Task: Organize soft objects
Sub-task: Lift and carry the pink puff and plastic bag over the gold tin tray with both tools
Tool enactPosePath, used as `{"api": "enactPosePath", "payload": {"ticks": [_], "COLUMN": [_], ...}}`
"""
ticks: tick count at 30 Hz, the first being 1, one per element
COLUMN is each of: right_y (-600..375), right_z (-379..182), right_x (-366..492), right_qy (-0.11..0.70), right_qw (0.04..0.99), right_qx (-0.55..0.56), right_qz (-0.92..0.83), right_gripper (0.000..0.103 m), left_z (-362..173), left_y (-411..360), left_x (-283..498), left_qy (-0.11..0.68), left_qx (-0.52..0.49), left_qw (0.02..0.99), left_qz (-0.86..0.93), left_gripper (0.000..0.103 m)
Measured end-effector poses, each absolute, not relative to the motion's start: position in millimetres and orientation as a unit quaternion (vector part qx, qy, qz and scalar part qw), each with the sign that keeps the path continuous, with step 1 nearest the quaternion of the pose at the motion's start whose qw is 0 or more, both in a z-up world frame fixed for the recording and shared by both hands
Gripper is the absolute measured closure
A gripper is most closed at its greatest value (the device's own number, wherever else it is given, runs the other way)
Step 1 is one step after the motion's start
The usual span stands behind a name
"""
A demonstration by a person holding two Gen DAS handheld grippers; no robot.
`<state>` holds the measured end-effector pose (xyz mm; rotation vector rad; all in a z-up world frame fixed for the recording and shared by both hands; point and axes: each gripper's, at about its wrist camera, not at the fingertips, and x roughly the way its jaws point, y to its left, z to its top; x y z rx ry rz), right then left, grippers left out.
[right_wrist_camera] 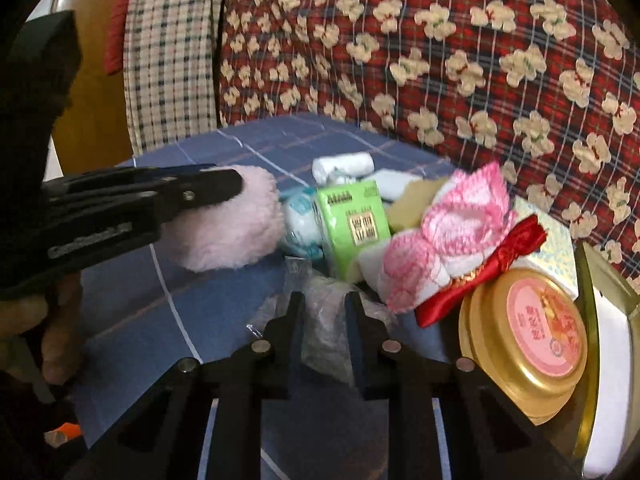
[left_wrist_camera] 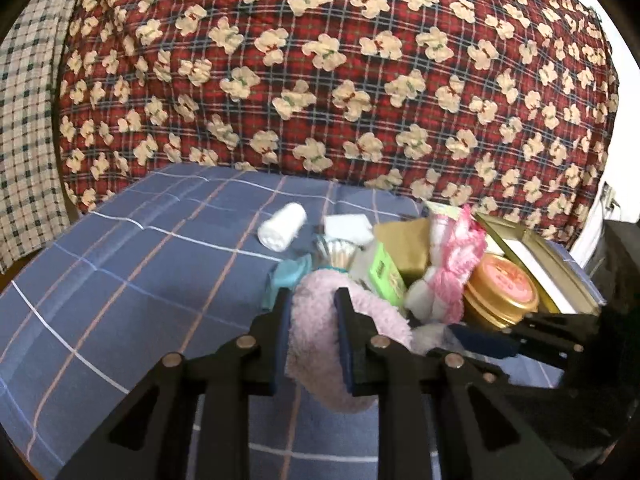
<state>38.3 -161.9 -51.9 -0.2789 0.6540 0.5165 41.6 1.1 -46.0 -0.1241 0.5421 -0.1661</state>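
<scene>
Pink fluffy cloth [left_wrist_camera: 320,332] is pinched in the left jaws, left of the pile, while the right jaws squeeze a clear plastic bag [right_wrist_camera: 324,320] nearer the gold tin [right_wrist_camera: 524,344].

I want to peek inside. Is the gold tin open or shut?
Shut: the gold tin has its pink-labelled lid sitting flat on top.

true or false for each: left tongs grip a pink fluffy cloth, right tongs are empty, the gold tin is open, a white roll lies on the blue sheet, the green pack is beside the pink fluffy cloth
1. The left tongs grip a pink fluffy cloth. True.
2. The right tongs are empty. False: they pinch a clear plastic bag.
3. The gold tin is open. False: its lid is on.
4. A white roll lies on the blue sheet. True.
5. The green pack is beside the pink fluffy cloth. True.
</scene>
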Motion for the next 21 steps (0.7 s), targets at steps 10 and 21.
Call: {"api": "enactPosePath", "payload": {"ticks": [10, 21], "right_y": [-162.8, -161.2], "right_z": [-33.4, -2.3], "right_x": [32.6, 45.7], "right_qy": [0.252, 0.187], "right_qw": [0.926, 0.951], "right_qx": [-0.120, -0.102], "right_qz": [0.253, 0.224], "right_gripper": [0.081, 0.081], "left_z": [-31.4, -3.0], "left_y": [3.0, -8.7], "left_x": [54.5, 81.8], "left_qy": [0.217, 0.166], "left_qx": [-0.069, -0.069], "left_qw": [0.972, 0.982], "left_qz": [-0.063, -0.057], "left_gripper": [0.083, 0.083]}}
